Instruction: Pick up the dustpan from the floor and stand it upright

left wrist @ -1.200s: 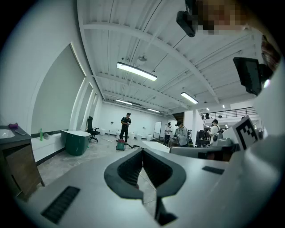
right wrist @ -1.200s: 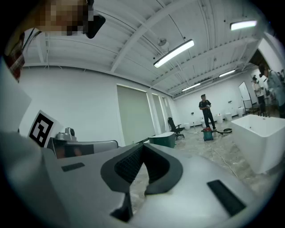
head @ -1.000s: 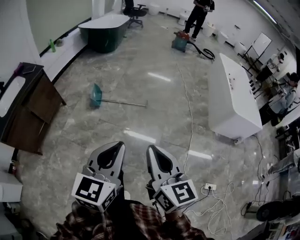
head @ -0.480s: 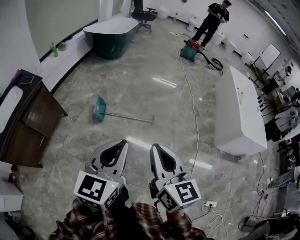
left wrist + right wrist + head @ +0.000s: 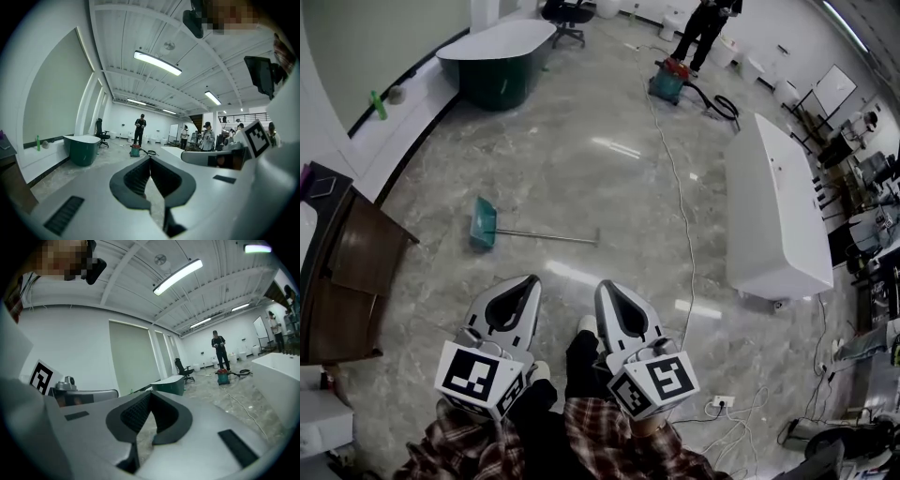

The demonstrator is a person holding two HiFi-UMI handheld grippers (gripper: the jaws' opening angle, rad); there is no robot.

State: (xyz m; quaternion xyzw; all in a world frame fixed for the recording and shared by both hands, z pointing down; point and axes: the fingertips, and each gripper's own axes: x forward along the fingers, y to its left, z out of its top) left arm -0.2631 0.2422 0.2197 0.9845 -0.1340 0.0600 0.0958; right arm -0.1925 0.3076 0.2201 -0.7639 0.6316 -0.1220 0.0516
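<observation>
On the glossy grey stone floor [image 5: 581, 178], the teal long-handled dustpan [image 5: 484, 223] lies flat, well ahead of both grippers. Its long axis runs across the head view, pan end left, thin handle pointing right. The left hand-held gripper [image 5: 528, 280] and the right hand-held gripper [image 5: 605, 287] are closed tip to tip, holding nothing.

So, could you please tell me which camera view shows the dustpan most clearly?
The head view: the teal dustpan lies on the floor, with its long handle pointing right. The left gripper view and the right gripper view look across the room above it and do not show it.
</observation>
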